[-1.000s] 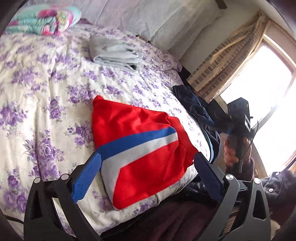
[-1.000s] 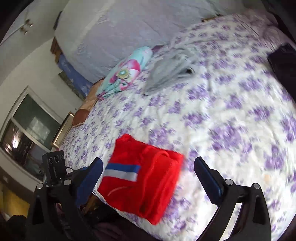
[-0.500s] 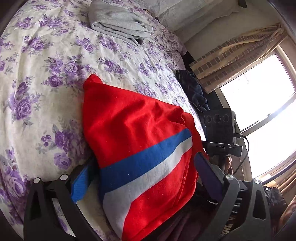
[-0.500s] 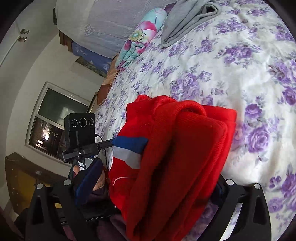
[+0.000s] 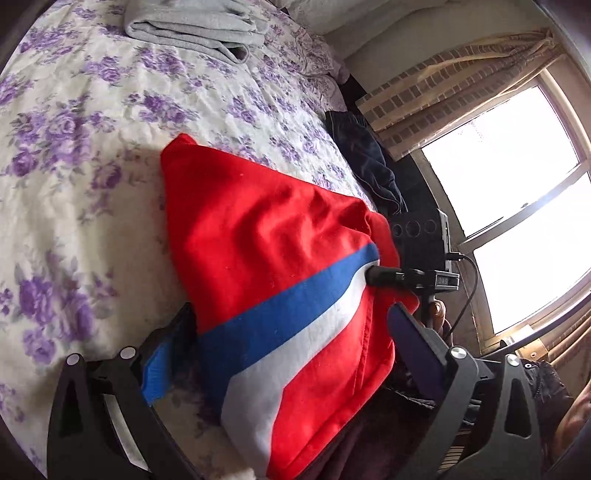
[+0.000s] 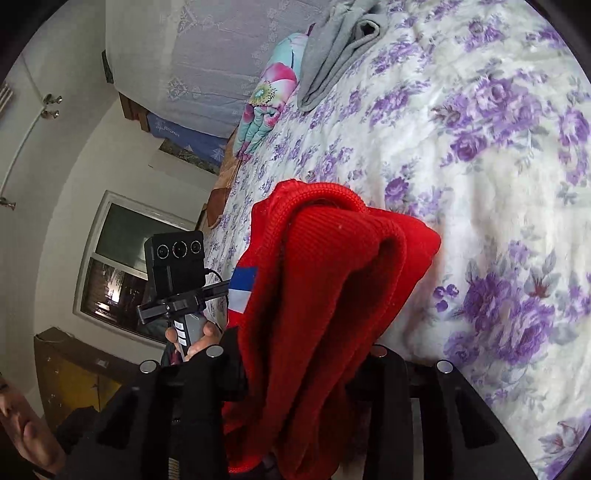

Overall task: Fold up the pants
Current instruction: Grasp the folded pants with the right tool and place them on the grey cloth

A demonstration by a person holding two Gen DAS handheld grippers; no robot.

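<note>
pants (image 5: pixel 280 280): red, folded into a thick bundle with a blue and a white stripe slanting across it; they lie at the near edge of the bed, partly hanging over it.
bed cover (image 5: pixel 85 155): white quilt printed with purple roses.
left gripper (image 5: pixel 288 343): jaws spread wide either side of the bundle's near end; blue pad (image 5: pixel 162 365) by its left edge, dark pad at its right; neither visibly presses the cloth.
right gripper (image 6: pixel 303 373): jaws have just been closing with the thick ribbed red fold between them, and the cloth fills the gap; the fingertips are hidden behind it.
right hand (image 5: pixel 437 314): seen from the left wrist view on the handle, beside the bundle's right edge.
left hand (image 6: pixel 195 336): on its handle under the black camera box.
grey garment (image 5: pixel 199 26): folded, far up the bed.
floral pillow (image 6: pixel 269 96): turquoise and pink, beside the grey garment.
dark garment (image 5: pixel 365 162): navy, draped at the bed's window-side edge.
curtain (image 5: pixel 443 81): tan checked, by the bright window.
writing: small markings on the right gripper's bar, too small to read; no readable brand on the pants.
</note>
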